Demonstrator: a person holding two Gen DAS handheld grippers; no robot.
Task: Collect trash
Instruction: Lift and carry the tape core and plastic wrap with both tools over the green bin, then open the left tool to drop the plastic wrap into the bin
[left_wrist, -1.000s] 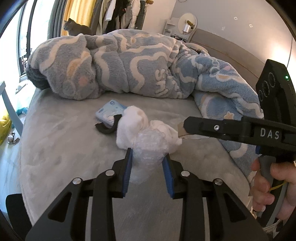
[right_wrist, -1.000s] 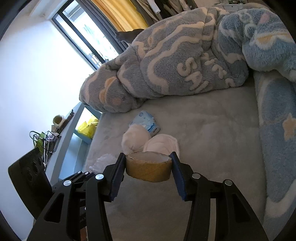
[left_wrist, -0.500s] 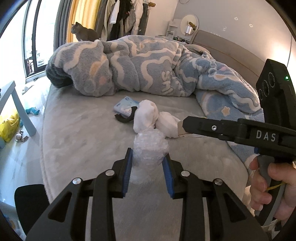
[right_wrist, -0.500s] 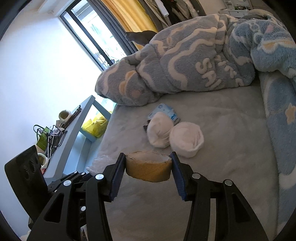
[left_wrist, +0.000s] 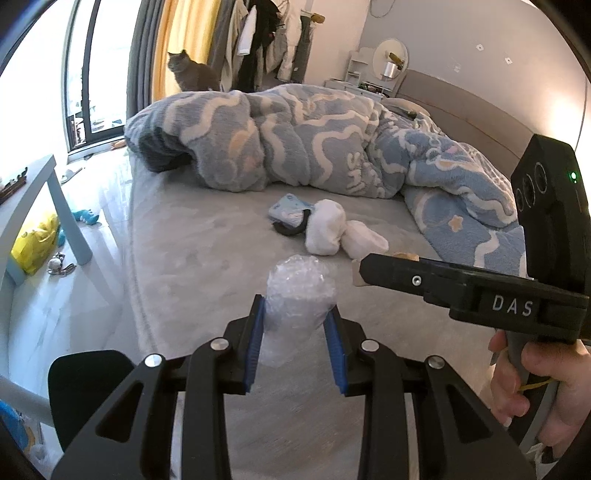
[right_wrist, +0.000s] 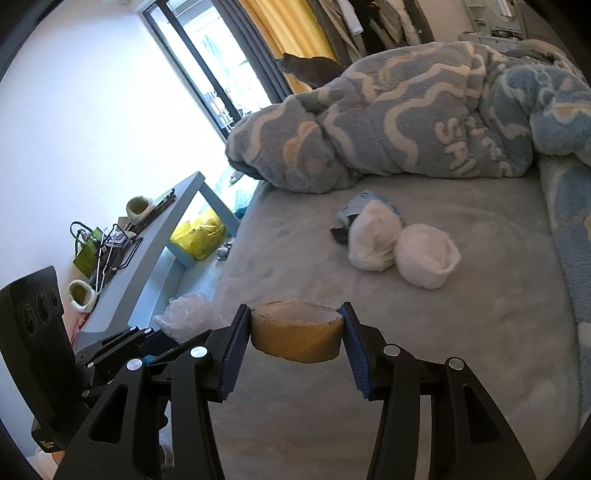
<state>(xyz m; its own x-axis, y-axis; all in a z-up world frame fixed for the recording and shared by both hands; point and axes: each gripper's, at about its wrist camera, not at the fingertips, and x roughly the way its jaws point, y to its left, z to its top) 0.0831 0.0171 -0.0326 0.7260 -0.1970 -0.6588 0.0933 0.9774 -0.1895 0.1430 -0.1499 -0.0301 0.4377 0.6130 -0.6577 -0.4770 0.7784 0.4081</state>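
Left wrist view: bubble wrap (left_wrist: 300, 291) between left hand-held gripper (left_wrist: 295, 325) pads.

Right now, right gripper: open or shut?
Shut on the tape roll: both pads of the right gripper press its sides, lifting it clear of the bed.
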